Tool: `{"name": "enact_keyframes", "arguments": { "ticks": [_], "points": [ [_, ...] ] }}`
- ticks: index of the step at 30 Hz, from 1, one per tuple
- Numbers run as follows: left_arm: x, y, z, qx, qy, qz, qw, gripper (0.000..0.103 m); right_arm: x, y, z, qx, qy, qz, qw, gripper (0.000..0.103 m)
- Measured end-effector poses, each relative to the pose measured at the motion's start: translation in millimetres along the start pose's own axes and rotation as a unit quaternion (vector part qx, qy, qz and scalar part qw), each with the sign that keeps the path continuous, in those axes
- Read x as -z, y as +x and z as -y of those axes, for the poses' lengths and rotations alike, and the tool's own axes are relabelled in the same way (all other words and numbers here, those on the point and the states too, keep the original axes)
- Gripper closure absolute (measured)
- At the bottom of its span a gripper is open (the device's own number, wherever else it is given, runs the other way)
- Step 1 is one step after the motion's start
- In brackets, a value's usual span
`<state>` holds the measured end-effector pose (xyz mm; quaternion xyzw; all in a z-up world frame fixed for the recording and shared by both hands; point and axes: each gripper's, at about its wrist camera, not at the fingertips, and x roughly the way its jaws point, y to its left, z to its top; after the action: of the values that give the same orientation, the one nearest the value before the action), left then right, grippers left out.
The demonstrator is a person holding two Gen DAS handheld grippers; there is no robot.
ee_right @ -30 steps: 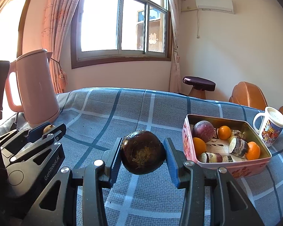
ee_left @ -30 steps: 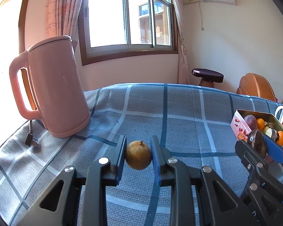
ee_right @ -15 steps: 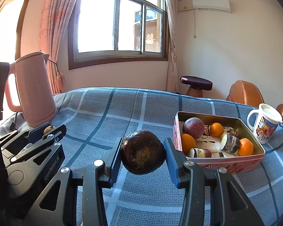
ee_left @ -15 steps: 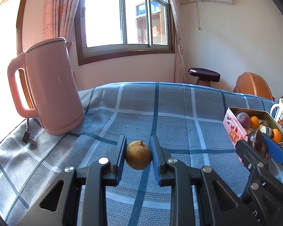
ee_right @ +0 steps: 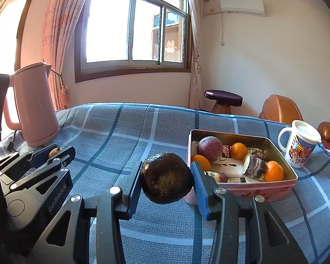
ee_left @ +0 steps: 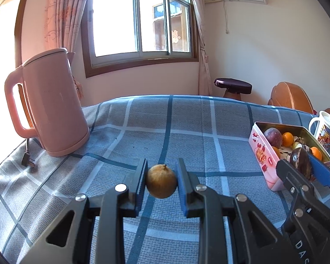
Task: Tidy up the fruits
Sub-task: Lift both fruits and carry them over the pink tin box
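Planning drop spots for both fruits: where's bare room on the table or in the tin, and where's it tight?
Bare checked blue tablecloth runs wide between the pink electric kettle and the pink rectangular metal tin. Inside the tin, only its paper-lined middle shows bare; oranges, a purple round fruit and cut pieces ring it. Tight between the tin and the white cartoon-printed mug.

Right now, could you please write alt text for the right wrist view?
The right hand-held gripper clamps a dark brown round fruit above a blue checked tablecloth, just short of a pink rectangular metal tin of fruit; a pink kettle stands far left.
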<state>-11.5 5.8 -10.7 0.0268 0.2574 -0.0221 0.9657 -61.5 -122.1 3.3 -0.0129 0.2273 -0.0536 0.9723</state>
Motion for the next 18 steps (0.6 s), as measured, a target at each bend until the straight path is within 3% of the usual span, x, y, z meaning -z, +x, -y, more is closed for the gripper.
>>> {"name": "enact_keyframes", "arguments": {
  "ticks": [18],
  "points": [
    [2, -9, 48, 0.030, 0.012, -0.003, 0.9995, 0.076, 5, -7, 40, 0.027, 0.008, 0.002, 1.000, 0.057]
  ]
}}
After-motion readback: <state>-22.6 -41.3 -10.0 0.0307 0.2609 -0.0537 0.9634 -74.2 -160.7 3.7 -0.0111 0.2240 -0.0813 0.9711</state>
